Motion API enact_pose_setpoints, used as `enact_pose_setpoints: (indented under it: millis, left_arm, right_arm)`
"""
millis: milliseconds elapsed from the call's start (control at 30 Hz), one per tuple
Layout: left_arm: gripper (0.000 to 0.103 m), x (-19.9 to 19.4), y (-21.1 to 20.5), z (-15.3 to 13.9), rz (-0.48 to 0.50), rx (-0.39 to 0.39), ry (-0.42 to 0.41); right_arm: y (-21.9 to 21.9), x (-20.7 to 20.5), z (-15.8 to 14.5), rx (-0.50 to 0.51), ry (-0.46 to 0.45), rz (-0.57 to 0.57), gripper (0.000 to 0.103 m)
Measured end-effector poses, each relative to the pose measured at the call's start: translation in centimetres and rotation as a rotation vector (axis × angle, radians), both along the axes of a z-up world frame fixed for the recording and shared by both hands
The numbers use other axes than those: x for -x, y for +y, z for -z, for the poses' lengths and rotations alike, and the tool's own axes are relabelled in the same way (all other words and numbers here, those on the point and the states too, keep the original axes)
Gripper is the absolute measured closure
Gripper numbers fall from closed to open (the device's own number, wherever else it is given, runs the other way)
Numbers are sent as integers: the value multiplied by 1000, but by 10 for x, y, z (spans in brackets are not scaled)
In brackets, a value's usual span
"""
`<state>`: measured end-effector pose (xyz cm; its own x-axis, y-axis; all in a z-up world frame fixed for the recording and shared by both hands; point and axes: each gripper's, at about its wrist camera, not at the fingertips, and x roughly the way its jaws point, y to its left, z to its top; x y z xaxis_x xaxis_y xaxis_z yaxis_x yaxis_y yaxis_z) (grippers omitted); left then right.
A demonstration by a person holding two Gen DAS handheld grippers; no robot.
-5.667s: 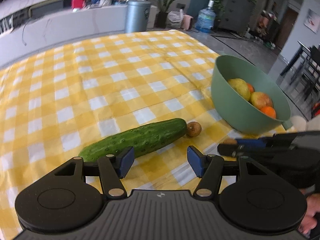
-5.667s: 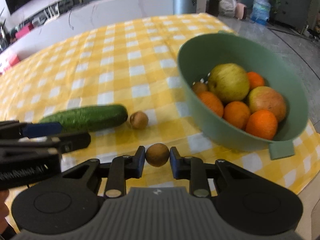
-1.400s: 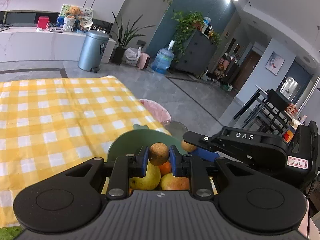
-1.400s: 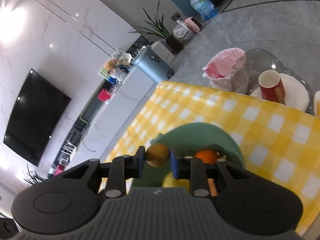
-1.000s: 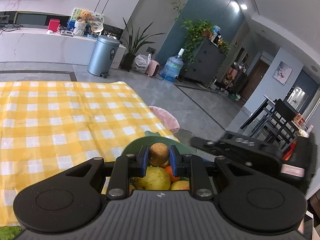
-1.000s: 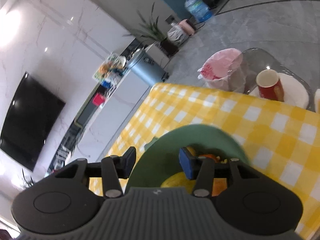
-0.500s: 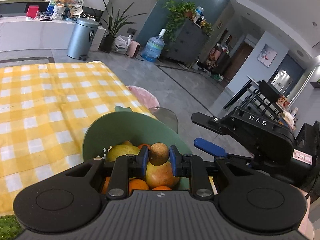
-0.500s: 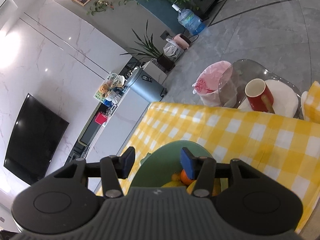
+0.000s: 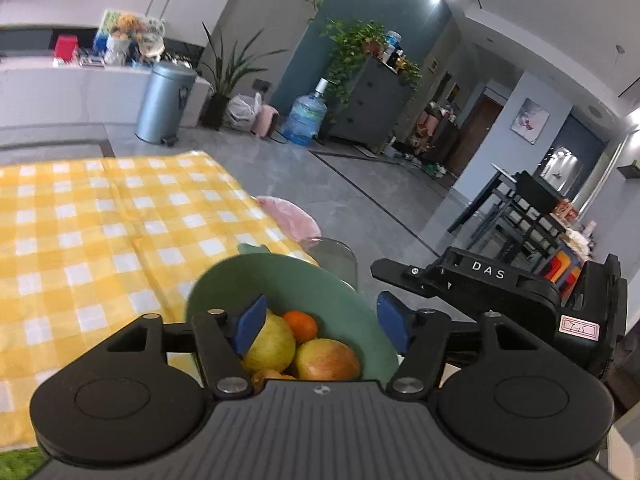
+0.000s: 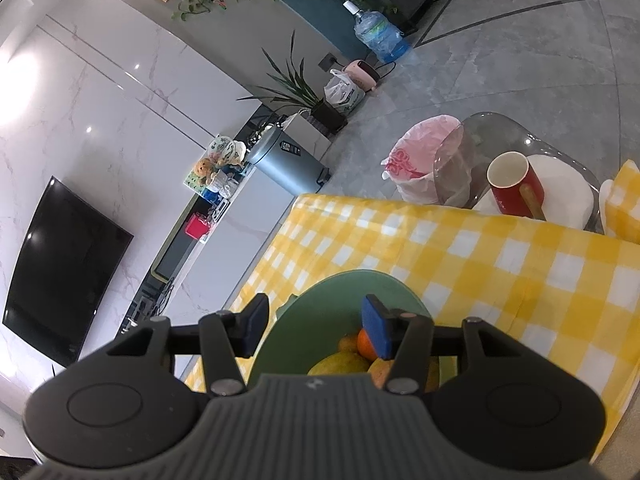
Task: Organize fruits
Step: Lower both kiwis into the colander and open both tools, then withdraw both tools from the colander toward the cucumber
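Observation:
A green bowl (image 9: 280,266) stands near the right edge of the yellow checked tablecloth (image 9: 100,232). It holds a yellow-green fruit (image 9: 270,344), a small orange (image 9: 301,323) and a red-yellow apple (image 9: 328,360). My left gripper (image 9: 322,322) hangs just above the bowl. Its jaws are opening and nothing is between the blue pads (image 9: 250,324). My right gripper (image 10: 315,328) is also over the bowl (image 10: 340,282), open and empty, with an orange (image 10: 362,342) below its right pad. In the left wrist view its black body sits just right of the bowl.
Past the table's right edge stand a pink-lined waste basket (image 10: 420,156) and a glass side table (image 10: 500,136) with a red mug (image 10: 514,184) and a white plate (image 10: 560,192). Dark dining chairs (image 9: 520,208) are further right.
My left gripper has opened and the small brown fruit it held is gone from between its pads. The right gripper dropped its own brown fruit earlier and stays open.

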<state>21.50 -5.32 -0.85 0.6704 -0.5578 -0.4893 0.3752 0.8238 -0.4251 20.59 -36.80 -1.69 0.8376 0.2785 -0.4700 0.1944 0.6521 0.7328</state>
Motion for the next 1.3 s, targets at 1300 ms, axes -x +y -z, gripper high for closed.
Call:
enact_pose_setpoints:
  millis: [1300]
  left_arm:
    - [17, 136, 193, 32, -477, -93, 318]
  right_arm:
    - [199, 87, -2, 262, 235, -671, 57]
